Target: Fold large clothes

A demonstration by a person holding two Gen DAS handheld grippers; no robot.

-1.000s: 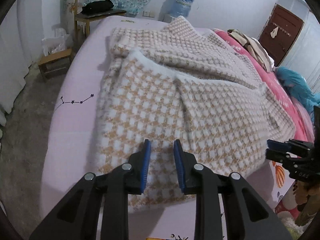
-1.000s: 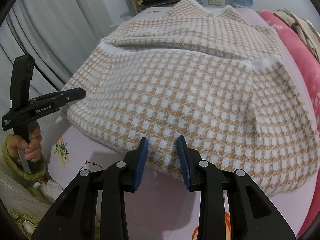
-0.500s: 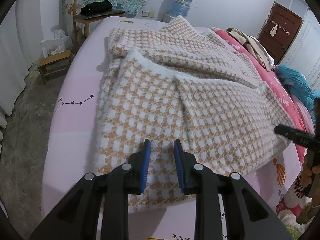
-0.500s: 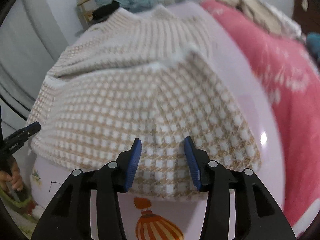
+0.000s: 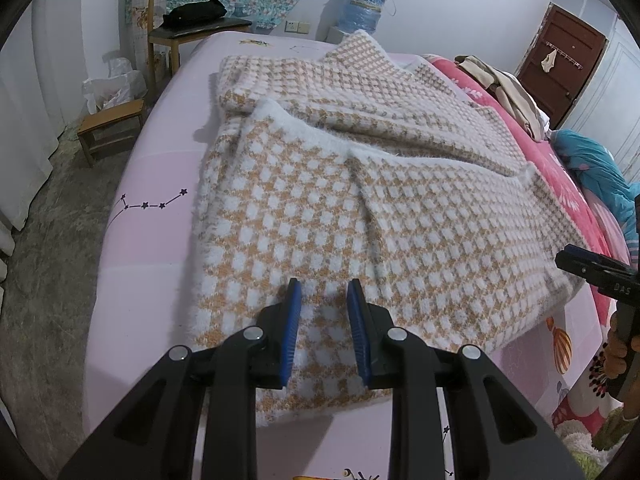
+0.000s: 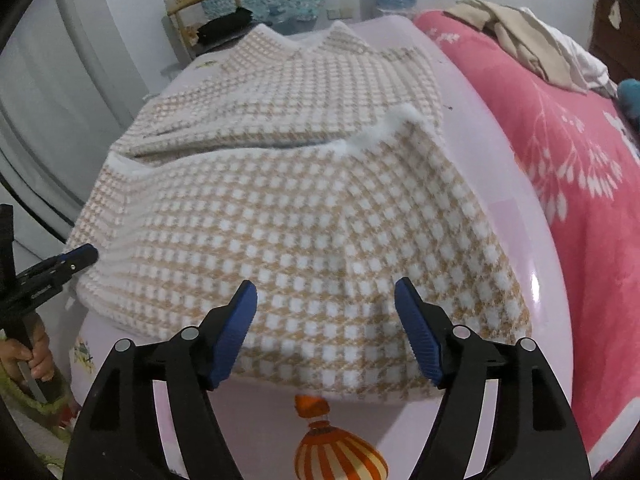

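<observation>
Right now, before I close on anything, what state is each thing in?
Left gripper: open, narrow gap, empty, over the near hem.
Right gripper: open wide, empty, at the near hem.
Checked sweater: flat on the bed, sleeves folded across the body.
Pink sheet: spread under it.
Brown door: shut.
</observation>
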